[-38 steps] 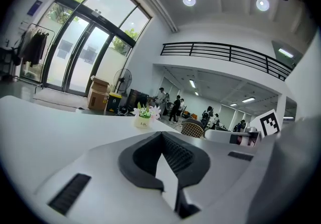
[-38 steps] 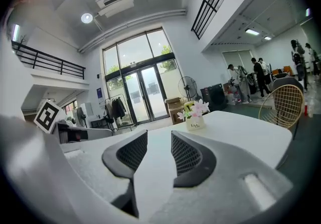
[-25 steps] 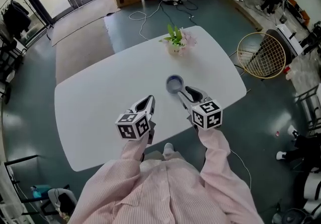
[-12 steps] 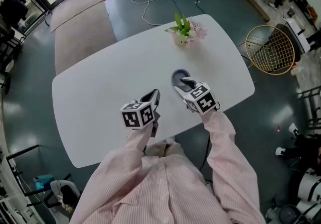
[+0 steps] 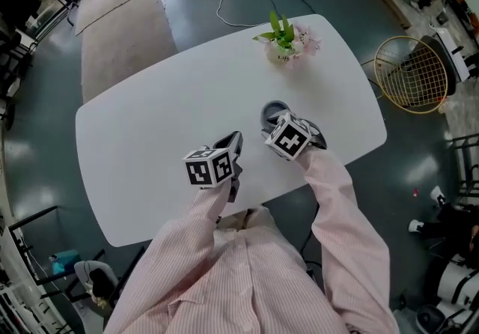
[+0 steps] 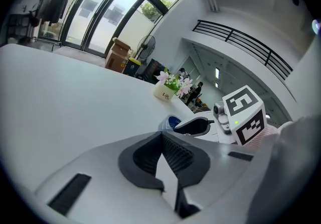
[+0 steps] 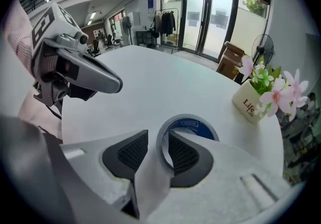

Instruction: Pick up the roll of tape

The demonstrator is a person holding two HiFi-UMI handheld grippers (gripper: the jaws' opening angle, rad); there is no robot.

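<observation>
The roll of tape (image 5: 274,109), grey with a blue core, lies flat on the white table (image 5: 150,123). It also shows in the right gripper view as a tape ring (image 7: 193,124) and in the left gripper view as a low tape roll (image 6: 171,121). My right gripper (image 7: 158,140) is open and straddles the roll's near wall, one pad inside the ring and one outside, with a small gap left. From above, the right gripper (image 5: 269,125) sits at the roll's near edge. My left gripper (image 5: 235,142) hovers left of it, shut and empty, its pads (image 6: 161,137) meeting.
A small white pot of flowers (image 5: 284,46) stands near the table's far edge, beyond the tape. The table's front edge (image 5: 247,201) is close to my body. On the floor to the right stands a round wire frame (image 5: 413,74).
My right gripper has moved forward to the tape, so its jaws now straddle the near wall. The left gripper has stayed about where it was.
</observation>
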